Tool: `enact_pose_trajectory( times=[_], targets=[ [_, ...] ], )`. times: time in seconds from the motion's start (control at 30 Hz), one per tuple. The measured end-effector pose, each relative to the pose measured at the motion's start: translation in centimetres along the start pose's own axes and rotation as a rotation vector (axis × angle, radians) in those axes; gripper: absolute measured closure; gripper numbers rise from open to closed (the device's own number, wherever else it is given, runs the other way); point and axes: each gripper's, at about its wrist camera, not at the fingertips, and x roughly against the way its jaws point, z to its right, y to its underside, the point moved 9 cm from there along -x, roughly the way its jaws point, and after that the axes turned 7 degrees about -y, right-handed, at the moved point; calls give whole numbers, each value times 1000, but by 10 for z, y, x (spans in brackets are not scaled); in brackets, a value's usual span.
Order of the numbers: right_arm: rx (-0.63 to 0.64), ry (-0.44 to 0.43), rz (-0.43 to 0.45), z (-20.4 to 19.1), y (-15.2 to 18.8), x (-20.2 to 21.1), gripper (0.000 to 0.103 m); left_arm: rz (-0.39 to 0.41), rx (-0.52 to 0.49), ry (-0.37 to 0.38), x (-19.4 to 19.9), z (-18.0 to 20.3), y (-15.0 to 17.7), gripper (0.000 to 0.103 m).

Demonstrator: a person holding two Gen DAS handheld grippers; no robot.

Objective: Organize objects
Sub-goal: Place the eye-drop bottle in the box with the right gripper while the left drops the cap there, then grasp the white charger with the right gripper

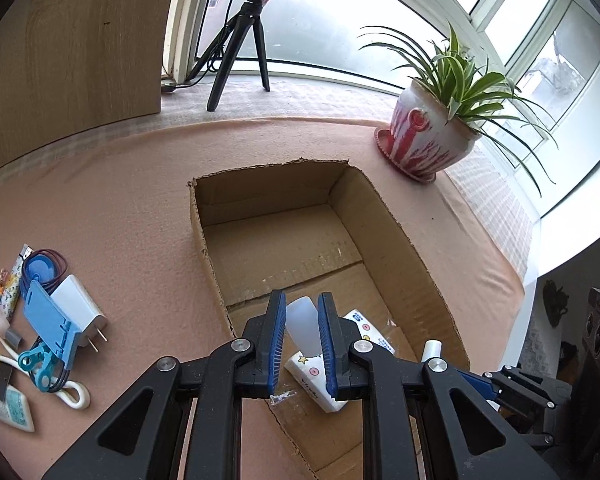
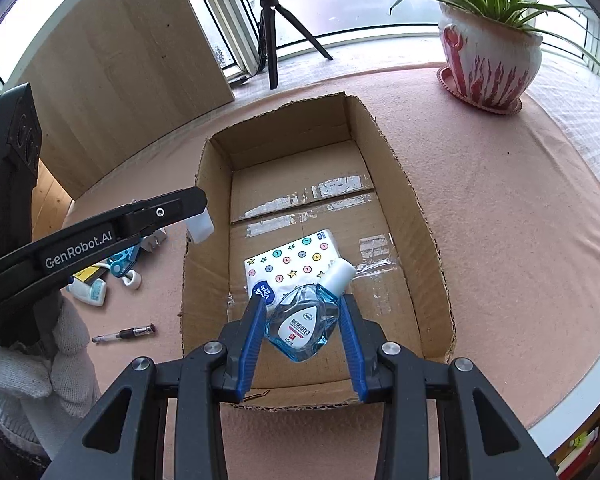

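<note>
An open cardboard box (image 1: 392, 216) (image 2: 420, 216) sits on the pink table cloth. A tissue pack (image 2: 288, 268) (image 1: 316, 376) with coloured dots lies on its floor. My left gripper (image 1: 302, 314) is shut on a translucent white object (image 1: 303, 324), held over the box's near left edge; it also shows in the right wrist view (image 2: 200, 224). My right gripper (image 2: 300, 320) is shut on a blue eye-drop bottle (image 2: 302, 322) with a white cap, held above the box's near end.
Left of the box lie a white charger (image 1: 82, 308), a blue card (image 1: 50, 320), blue scissors (image 1: 40, 364), tubes (image 1: 8, 404) and a pen (image 2: 124, 334). A potted plant (image 1: 432, 136) (image 2: 488, 60), a tripod (image 1: 236, 56) and a wooden panel (image 1: 68, 52) stand behind.
</note>
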Motion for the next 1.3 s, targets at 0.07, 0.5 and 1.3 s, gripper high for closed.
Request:
enact_pose_trajectory(
  times=[0.07,0.5,1.3],
  targets=[
    [-1,-1,-4,3,0,-2,69,0,-3,-6,-3,2,-1,85],
    [24,10,16,3,-7,0,48,37,38,-26,11,-22,-8,38],
    [153,-173,-57,-123,-59,-51,48,-2,327,-279,45,-273,-3,39]
  ],
)
